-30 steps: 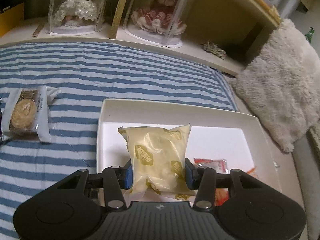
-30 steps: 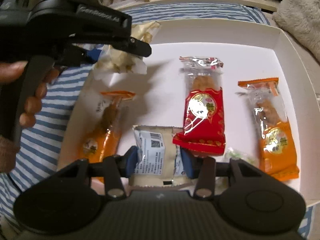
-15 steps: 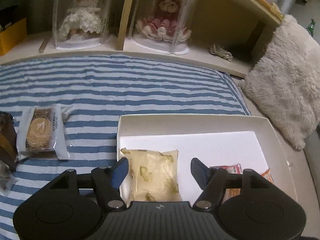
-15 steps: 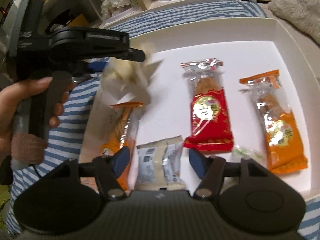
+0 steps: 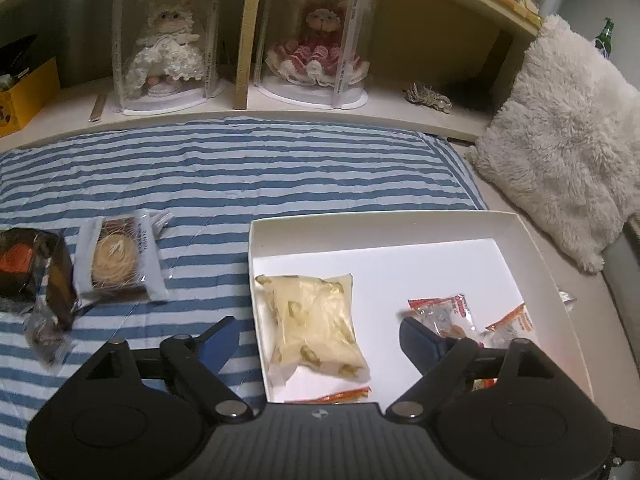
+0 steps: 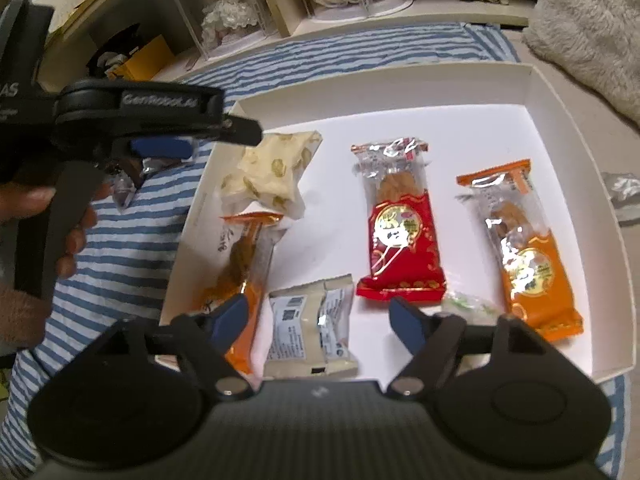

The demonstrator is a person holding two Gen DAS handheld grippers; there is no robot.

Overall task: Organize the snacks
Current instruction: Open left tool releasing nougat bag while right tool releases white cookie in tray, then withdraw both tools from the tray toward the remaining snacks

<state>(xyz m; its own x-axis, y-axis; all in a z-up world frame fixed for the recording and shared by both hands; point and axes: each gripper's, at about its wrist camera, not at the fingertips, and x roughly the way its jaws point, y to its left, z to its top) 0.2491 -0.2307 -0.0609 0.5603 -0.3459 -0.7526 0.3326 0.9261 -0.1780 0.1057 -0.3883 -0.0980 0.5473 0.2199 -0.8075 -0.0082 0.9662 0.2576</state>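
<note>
Blue-and-white striped bedspread (image 5: 240, 168), white box (image 6: 560, 92), one red snack packet (image 6: 400, 240), two orange packets (image 6: 528, 256).

We see a blue-and-white striped bedspread (image 5: 248, 168) filling the middle. At twelve o'clock a cream shelf unit (image 5: 280, 114) holds two dolls in clear cases (image 5: 168, 48) (image 5: 316, 40). At two o'clock lies a fluffy white cushion (image 5: 560, 140). At ten o'clock sits a yellow box (image 5: 24, 96). The light is dim.
</note>
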